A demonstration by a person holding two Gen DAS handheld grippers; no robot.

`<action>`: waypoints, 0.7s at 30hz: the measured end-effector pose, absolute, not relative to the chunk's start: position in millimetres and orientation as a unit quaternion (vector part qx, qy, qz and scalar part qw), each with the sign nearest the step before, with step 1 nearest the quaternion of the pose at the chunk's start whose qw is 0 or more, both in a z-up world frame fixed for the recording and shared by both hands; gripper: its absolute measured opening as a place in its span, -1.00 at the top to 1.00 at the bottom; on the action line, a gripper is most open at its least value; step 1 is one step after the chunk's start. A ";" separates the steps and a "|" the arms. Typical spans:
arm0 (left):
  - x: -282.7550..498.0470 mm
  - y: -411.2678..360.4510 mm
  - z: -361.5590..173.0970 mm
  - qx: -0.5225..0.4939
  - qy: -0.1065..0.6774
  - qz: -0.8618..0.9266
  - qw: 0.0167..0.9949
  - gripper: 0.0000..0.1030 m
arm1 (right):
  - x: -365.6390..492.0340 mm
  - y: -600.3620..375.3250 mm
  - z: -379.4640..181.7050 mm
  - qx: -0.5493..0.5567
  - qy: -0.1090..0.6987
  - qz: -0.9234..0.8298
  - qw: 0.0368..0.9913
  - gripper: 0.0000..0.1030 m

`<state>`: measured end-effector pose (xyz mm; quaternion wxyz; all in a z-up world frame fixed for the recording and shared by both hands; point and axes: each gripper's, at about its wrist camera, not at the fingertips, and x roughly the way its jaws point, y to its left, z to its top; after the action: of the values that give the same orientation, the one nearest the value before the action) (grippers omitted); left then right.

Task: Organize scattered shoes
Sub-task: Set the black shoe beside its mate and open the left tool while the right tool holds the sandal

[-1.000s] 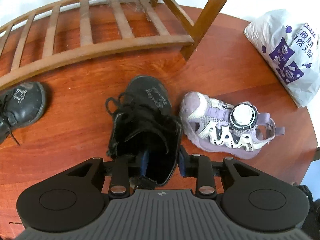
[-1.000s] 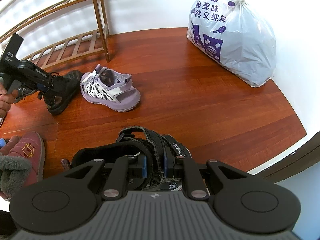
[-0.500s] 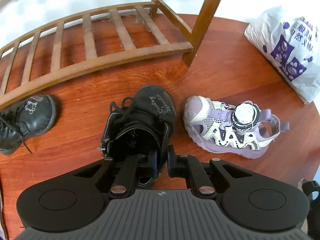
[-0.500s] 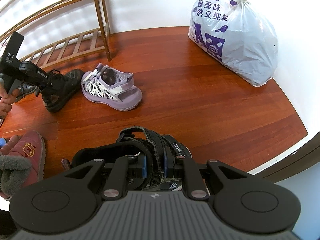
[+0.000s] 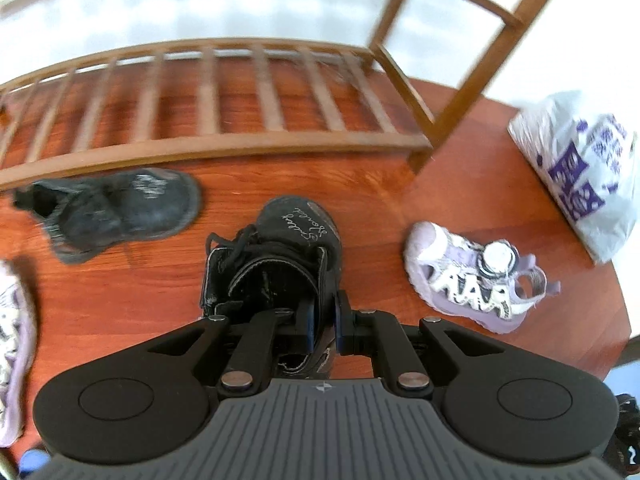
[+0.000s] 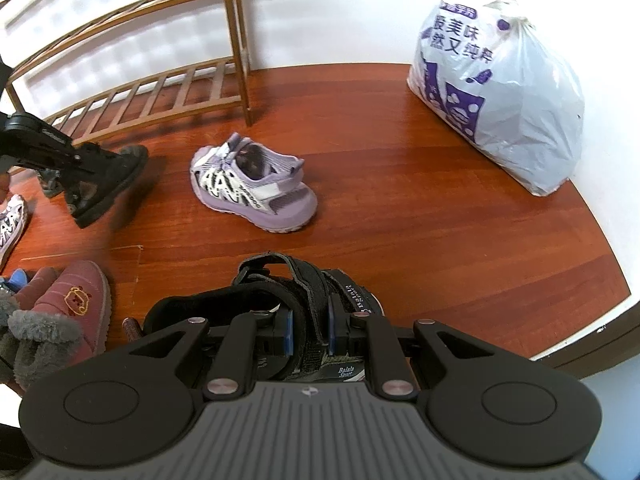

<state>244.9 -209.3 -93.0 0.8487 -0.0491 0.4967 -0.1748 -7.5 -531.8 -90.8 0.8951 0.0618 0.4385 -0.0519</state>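
My left gripper (image 5: 324,326) is shut on the right side wall of a black lace-up boot (image 5: 280,256), which hangs just above the wooden floor; from the right wrist view the same boot (image 6: 106,184) is tilted, toe up. Its twin black boot (image 5: 120,208) lies to the left, in front of the wooden shoe rack (image 5: 224,136). A lilac sandal (image 5: 468,276) sits on the floor to the right. My right gripper (image 6: 310,330) is shut on the strap of a black sport sandal (image 6: 304,292) near the bottom of its view.
A tied white plastic bag (image 6: 496,96) with purple print leans on the wall at the right. Maroon fur-lined slippers (image 6: 68,312) lie at lower left, and another lilac sandal (image 5: 12,344) is at the left edge. The rack post (image 6: 240,40) stands behind the shoes.
My left gripper closed on the boot's side wall and lifted it, carrying it left away from the lilac sandal and toward the twin boot. The right gripper kept its hold on the black sandal.
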 end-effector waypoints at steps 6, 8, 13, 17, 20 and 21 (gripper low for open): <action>239.9 -154.4 -80.3 -0.071 0.505 -0.144 0.848 0.80 | 2.5 -518.3 -89.2 0.055 0.437 -0.032 0.897 0.66; 235.6 -138.4 -80.7 -0.075 0.508 -0.134 0.848 0.80 | 6.1 -514.3 -88.2 0.054 0.436 -0.026 0.898 0.66; 224.1 -105.1 -84.5 -0.069 0.514 -0.109 0.848 0.80 | 12.7 -506.1 -87.1 0.051 0.435 -0.016 0.899 0.66; 217.3 -78.8 -92.1 -0.065 0.525 -0.081 0.845 0.80 | 16.8 -501.2 -87.9 0.048 0.437 -0.010 0.898 0.66; 216.4 -65.0 -97.1 -0.068 0.528 -0.065 0.844 0.80 | 20.0 -497.5 -88.3 0.046 0.437 -0.005 0.898 0.66; 217.1 -60.8 -98.9 -0.069 0.528 -0.060 0.844 0.80 | 21.0 -496.2 -88.3 0.046 0.438 -0.004 0.898 0.66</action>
<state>217.1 -60.8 -98.9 0.8440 -0.0690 0.5285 -0.0597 20.9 -496.2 -88.3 0.8980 0.0459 0.4377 -0.0038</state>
